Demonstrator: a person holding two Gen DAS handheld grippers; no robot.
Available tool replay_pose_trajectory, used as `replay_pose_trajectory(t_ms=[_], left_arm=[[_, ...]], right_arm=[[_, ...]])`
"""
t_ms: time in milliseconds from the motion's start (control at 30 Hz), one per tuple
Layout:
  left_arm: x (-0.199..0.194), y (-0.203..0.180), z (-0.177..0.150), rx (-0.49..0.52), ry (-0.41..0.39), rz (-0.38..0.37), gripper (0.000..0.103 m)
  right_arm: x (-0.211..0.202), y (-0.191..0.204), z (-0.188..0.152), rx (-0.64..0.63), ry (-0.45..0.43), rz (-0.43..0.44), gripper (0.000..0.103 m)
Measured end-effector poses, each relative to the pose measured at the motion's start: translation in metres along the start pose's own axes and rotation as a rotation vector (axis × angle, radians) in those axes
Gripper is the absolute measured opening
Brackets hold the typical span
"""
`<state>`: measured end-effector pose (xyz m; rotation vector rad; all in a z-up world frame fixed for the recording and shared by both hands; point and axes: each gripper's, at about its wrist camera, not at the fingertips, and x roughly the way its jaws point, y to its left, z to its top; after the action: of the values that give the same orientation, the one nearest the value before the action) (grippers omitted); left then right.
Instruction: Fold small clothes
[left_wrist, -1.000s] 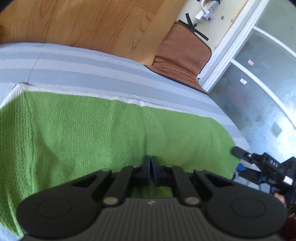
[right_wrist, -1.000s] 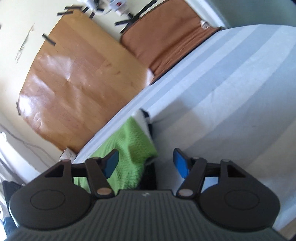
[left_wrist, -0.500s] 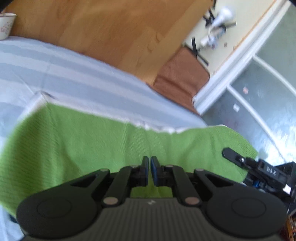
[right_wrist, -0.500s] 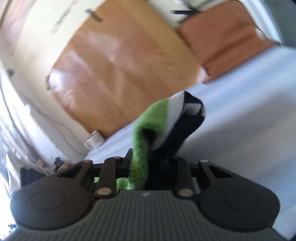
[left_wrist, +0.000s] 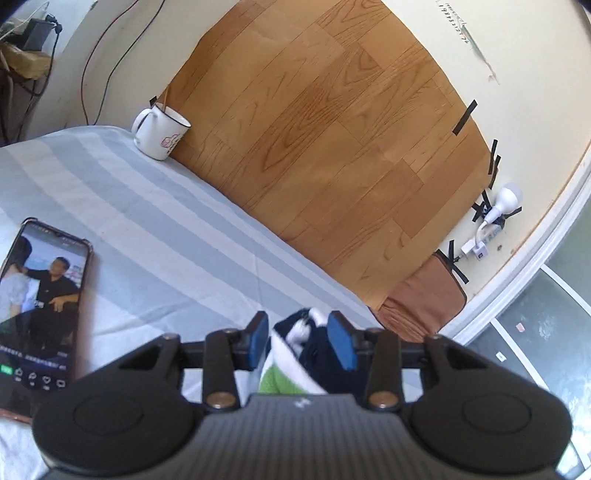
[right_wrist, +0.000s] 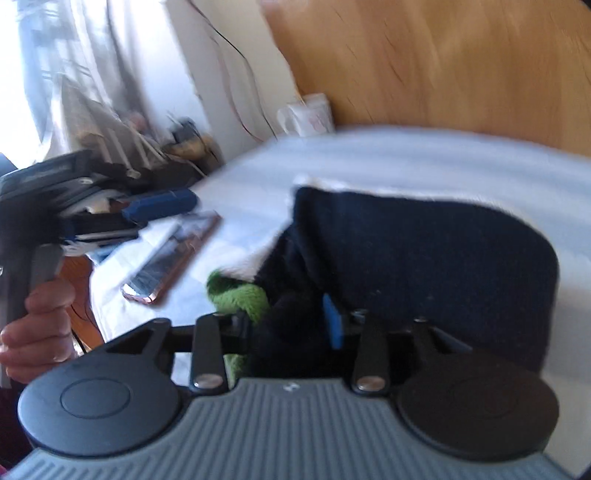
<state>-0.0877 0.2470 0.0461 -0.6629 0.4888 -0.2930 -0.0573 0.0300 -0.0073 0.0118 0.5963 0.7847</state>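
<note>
Left gripper (left_wrist: 303, 341) parted around garment (left_wrist: 295, 363), mug (left_wrist: 160, 133) print unreadable

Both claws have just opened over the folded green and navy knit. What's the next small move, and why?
Probably draw both claws straight back. The left claw and right claw have just been opening, and the garment's folded edge sits loosely between their pads. Backing out level should avoid dragging the fold open; the phone lies close on the left.

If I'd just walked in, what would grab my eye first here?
Probably the lit phone playing a video, lying on the striped bedsheet at the left. Then the green, white and navy garment bunched between the fingers of the left tool, and a white mug at the bed's far edge.
</note>
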Motion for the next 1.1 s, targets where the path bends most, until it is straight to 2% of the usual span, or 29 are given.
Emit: replay_pose_trajectory(t_ms=[67,133,267,333,400,467,533,600,667,700,867,967,1000,1033,1067,1100], left_arm=[[0.005,-0.002,-0.004,0.012,0.016,-0.007,0.046],[0.015,-0.006,-0.006,0.022,0.037,-0.025,0.047],[0.034,-0.016,-0.013,0.062,0.080,-0.069,0.048],[0.046,-0.023,-0.019,0.092,0.107,-0.064,0.056],[0.059,-0.029,-0.022,0.123,0.122,-0.034,0.058],[0.071,-0.036,-0.023,0.156,0.126,0.000,0.058],[0.083,-0.043,-0.020,0.183,0.133,0.035,0.051],[0.099,-0.044,-0.018,0.211,0.155,0.093,0.040],[0.119,-0.035,-0.019,0.219,0.206,0.143,0.040],[0.124,-0.030,-0.020,0.211,0.207,0.144,0.041],[0.120,-0.032,-0.023,0.229,0.199,0.157,0.044],[0.111,-0.033,-0.020,0.201,0.211,0.155,0.057],[0.105,-0.033,-0.018,0.201,0.212,0.154,0.067],[0.098,-0.033,-0.015,0.202,0.208,0.154,0.087],[0.090,-0.031,-0.012,0.200,0.197,0.146,0.098],[0.081,-0.029,-0.010,0.196,0.180,0.127,0.103]], right_arm=[[-0.015,0.004,0.002,-0.004,-0.048,0.069,0.066],[-0.038,-0.001,0.002,0.025,-0.113,0.104,0.066],[-0.076,-0.025,-0.004,0.076,-0.219,0.015,0.063],[-0.084,-0.041,-0.006,0.118,-0.235,-0.034,0.055],[-0.081,-0.058,-0.004,0.160,-0.219,-0.076,0.036],[-0.071,-0.074,-0.004,0.189,-0.200,-0.101,0.029],[-0.055,-0.092,-0.007,0.234,-0.170,-0.137,0.013],[-0.051,-0.115,-0.015,0.332,-0.159,-0.111,0.001],[-0.048,-0.132,-0.022,0.464,-0.176,-0.037,0.001],[-0.048,-0.136,-0.025,0.495,-0.184,-0.018,0.001],[-0.055,-0.123,-0.028,0.454,-0.195,-0.032,0.001],[-0.063,-0.126,-0.030,0.526,-0.227,0.024,0.013],[-0.071,-0.125,-0.035,0.534,-0.244,0.034,0.025],[-0.077,-0.125,-0.038,0.538,-0.264,0.039,0.033],[-0.085,-0.125,-0.043,0.541,-0.281,0.028,0.059],[-0.093,-0.124,-0.049,0.543,-0.285,0.005,0.082]])
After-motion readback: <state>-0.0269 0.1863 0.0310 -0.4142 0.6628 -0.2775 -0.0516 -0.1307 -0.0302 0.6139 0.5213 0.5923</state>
